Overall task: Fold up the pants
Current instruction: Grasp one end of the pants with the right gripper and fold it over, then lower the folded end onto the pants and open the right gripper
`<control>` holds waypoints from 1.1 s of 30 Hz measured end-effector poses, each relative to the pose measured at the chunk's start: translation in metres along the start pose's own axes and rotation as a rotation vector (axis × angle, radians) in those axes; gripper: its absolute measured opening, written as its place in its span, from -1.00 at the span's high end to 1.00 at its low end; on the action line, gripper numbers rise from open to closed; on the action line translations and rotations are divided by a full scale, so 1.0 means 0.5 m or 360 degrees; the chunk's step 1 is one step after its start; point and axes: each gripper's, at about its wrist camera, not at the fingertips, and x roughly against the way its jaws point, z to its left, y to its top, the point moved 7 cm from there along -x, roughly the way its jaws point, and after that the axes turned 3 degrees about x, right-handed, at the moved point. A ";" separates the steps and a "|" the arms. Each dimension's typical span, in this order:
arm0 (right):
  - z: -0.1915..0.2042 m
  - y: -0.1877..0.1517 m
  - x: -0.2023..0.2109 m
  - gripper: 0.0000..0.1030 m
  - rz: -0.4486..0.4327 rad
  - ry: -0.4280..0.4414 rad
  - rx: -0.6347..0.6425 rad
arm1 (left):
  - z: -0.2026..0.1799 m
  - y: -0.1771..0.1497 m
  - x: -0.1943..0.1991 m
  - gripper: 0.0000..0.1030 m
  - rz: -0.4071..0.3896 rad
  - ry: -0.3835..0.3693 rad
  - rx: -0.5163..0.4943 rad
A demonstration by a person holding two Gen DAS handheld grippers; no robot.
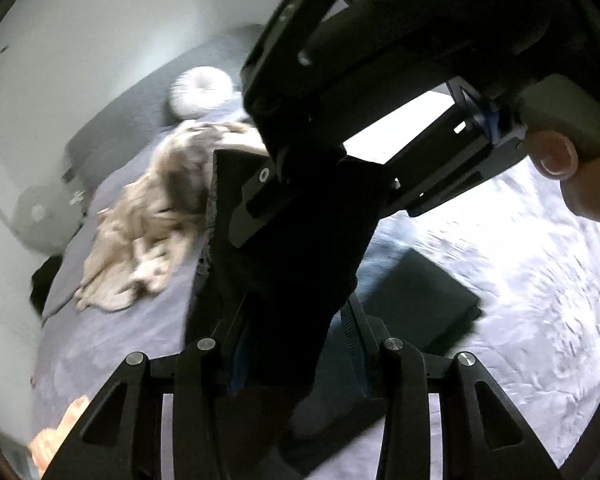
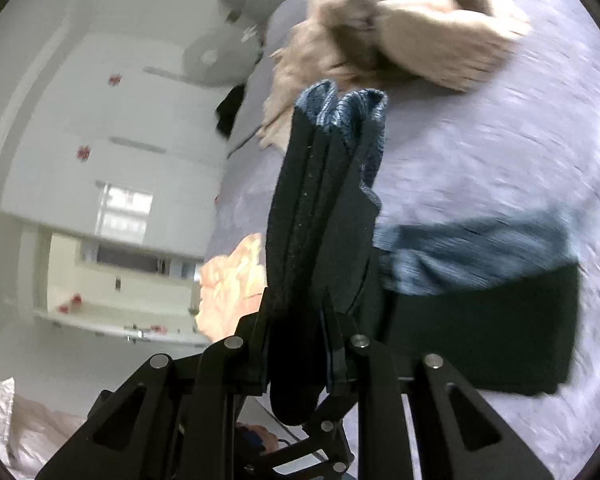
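The wide bed with its pale lavender textured cover (image 2: 480, 152) fills most of both views and offers the most open room: the stretch toward its right in the left wrist view lies bare, and so does the broad middle band in the right wrist view. The left edge of the bed runs along a narrow strip of floor beside a white wall with cupboard fronts (image 2: 112, 128). At the head of the bed stands a dark grey padded headboard (image 1: 140, 120) with a round white ribbed cushion (image 1: 200, 94) leaning near it.

A rumpled beige fluffy blanket (image 1: 140, 232) sprawls across the upper left of the bed, taking up the room between the cushion and the middle. A crumpled peach-coloured cloth (image 2: 232, 280) sits at the near left edge of the bed. A folded dark rectangle of cloth with a blue denim-like piece beside it (image 2: 480, 312) lies flat on the cover, just right of the right hand-held gripper.

The dark navy pants with a lighter blue woven inner side (image 2: 324, 220) hang off the bed, bunched in thick vertical folds, held up between the two tools. The left hand-held gripper (image 1: 296, 344) is clamped on one dark fold of them. The right hand-held gripper (image 2: 300, 344) is likewise pinched on a gathered bundle of several layers, the blue lining showing at the top. In the left wrist view the right tool crosses overhead, gripped by a person's hand (image 1: 580, 176), blocking much of the upper right.
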 end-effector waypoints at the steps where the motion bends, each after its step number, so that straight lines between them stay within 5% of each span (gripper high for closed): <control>1: -0.020 -0.006 0.013 0.59 -0.0012 -0.0013 -0.0017 | -0.027 -0.003 -0.012 0.19 0.0019 -0.0018 -0.0039; 6: -0.183 -0.048 0.049 0.59 -0.0051 -0.0094 -0.0197 | -0.149 -0.040 -0.090 0.19 0.0186 -0.0100 -0.0161; 12: -0.317 -0.089 0.023 0.59 -0.0014 -0.0190 -0.0370 | -0.189 -0.085 -0.133 0.19 0.0295 -0.0111 -0.0226; 15: -0.340 -0.099 0.023 0.54 -0.0033 -0.0180 -0.0418 | -0.188 -0.092 -0.126 0.01 0.0320 -0.0131 -0.0248; 17: -0.338 -0.101 0.025 0.52 -0.0024 -0.0217 -0.0402 | -0.184 -0.097 -0.117 -0.43 0.0337 -0.0139 -0.0244; 24: -0.321 -0.110 0.032 0.35 0.0013 -0.0539 -0.0283 | -0.109 -0.117 -0.068 -0.44 0.0403 -0.0144 -0.0116; 29: -0.318 -0.118 0.038 0.00 0.0052 -0.0820 -0.0210 | -0.010 -0.152 -0.071 -0.44 0.0554 -0.0113 0.0055; 33: -0.321 -0.137 0.049 -0.06 0.0042 -0.0868 -0.0257 | 0.048 -0.176 -0.068 -0.44 0.0621 -0.0033 0.0101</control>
